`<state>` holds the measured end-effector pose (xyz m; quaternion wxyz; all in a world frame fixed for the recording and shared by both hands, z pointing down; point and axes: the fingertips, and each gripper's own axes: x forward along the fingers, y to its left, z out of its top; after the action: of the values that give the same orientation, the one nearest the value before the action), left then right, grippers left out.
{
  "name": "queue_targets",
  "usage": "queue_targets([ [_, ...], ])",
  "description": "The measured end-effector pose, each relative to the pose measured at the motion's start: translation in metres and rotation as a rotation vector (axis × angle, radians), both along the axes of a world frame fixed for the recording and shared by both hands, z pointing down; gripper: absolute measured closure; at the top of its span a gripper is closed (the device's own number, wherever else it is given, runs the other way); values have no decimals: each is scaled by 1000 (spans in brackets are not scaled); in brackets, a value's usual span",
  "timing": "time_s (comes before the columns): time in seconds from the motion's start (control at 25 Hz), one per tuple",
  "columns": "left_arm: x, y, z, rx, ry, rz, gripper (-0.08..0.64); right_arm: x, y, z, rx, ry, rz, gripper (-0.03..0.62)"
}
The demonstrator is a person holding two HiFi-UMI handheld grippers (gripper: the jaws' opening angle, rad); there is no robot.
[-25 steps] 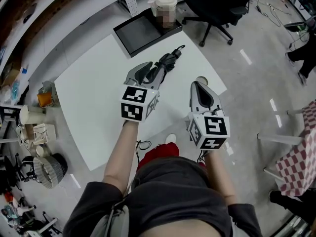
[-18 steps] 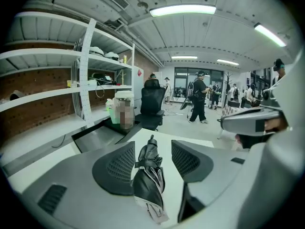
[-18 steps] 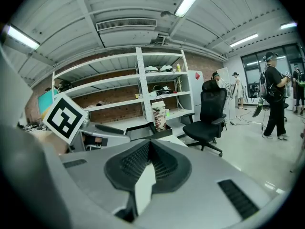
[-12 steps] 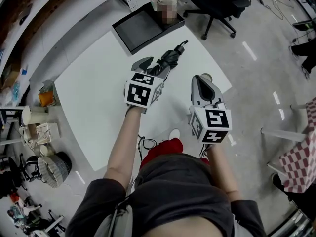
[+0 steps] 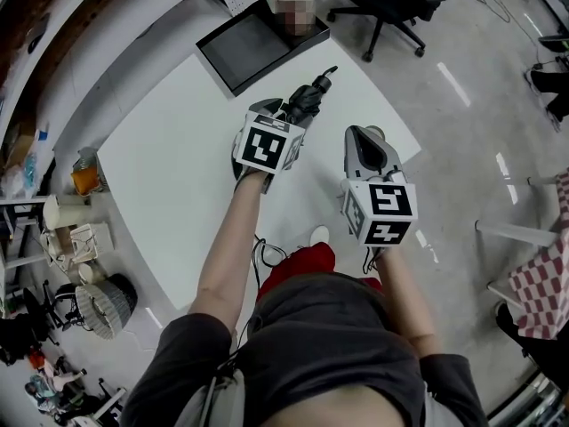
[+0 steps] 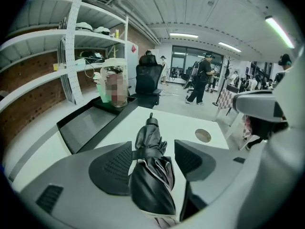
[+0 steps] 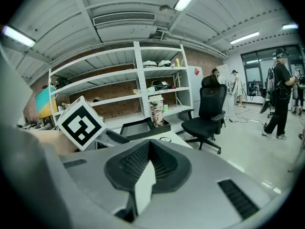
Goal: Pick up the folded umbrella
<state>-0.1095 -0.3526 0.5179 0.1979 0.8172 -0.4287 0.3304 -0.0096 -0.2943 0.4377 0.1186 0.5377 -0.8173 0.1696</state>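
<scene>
Grey fingers of the left gripper stand spread wide, having just been opening. They straddle the black folded fabric umbrella without pinching it, likely lined up to close on its body. It lies lengthwise on the white square bench, narrow end pointing away. Off to its right the right gripper hangs clear, fingers pressed together on nothing. Beyond stand a black shallow tray, a black office chair and white wall shelves.

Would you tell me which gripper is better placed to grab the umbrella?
The left gripper: its jaws have just been opening and straddle the umbrella. The right gripper is shut, off to the side.
</scene>
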Motion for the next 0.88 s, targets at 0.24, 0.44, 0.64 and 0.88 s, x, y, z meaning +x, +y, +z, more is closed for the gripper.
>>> queue_targets([
  [0.24, 3, -7, 17, -61, -14, -3, 285, -6, -9, 13, -20, 26, -18, 574],
  [0.44, 1, -9, 29, -90, -54, 12, 282, -17, -19, 23, -37, 43, -44, 574],
  [0.64, 1, -14, 36, -107, -61, 18, 282, -24, -26, 27, -47, 45, -65, 574],
  [0.88, 1, -14, 47, -157, -80, 20, 283, -27, -32, 30, -56, 47, -71, 574],
])
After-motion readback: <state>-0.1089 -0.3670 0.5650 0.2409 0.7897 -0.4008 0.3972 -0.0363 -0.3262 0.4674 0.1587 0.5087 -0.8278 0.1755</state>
